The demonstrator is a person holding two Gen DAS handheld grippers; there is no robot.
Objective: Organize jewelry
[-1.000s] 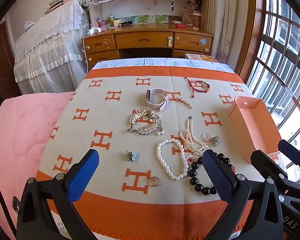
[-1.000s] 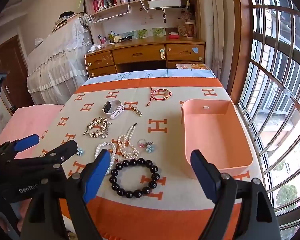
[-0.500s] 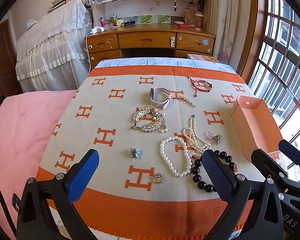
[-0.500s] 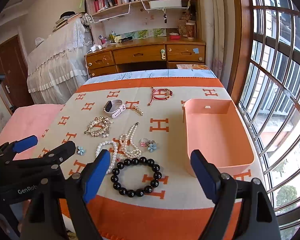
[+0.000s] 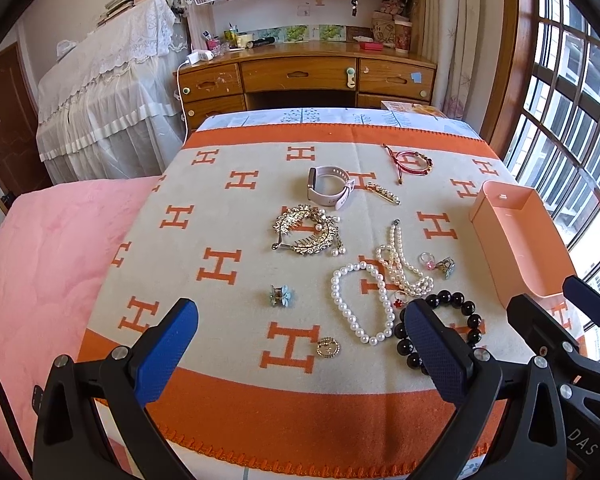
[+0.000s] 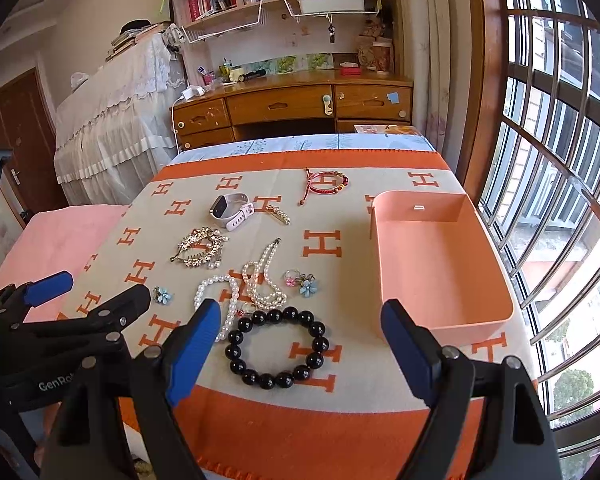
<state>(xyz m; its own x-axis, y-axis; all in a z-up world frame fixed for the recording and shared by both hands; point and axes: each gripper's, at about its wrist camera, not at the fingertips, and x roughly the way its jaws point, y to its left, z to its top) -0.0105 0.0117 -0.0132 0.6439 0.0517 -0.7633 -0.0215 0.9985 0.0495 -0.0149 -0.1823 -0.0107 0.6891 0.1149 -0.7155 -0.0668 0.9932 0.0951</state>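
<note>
Jewelry lies scattered on an orange-and-cream H-pattern blanket (image 5: 220, 264). A black bead bracelet (image 6: 278, 346) lies nearest, with a white pearl bracelet (image 5: 362, 304) and a pearl necklace (image 6: 262, 280) beside it. A gold leaf hair comb (image 5: 310, 234), a pink smartwatch (image 5: 330, 188), a red cord bracelet (image 6: 326, 182), rings (image 6: 300, 280), a blue flower clip (image 5: 282, 295) and a gold brooch (image 5: 328, 347) lie around. An empty pink box (image 6: 436, 264) stands at the right. My left gripper (image 5: 300, 348) and right gripper (image 6: 300, 344) are open, empty, above the near edge.
A pearl hair pin (image 5: 384, 194) lies by the watch. A pink quilt (image 5: 40, 264) covers the bed to the left. A wooden desk (image 5: 308, 76) with drawers stands behind, a lace-covered piano (image 5: 104, 92) at the back left, barred windows (image 6: 560, 160) at the right.
Both grippers have drawn back and risen slightly, so the jewelry sits a little farther away in both views. Nothing on the blanket has moved.
</note>
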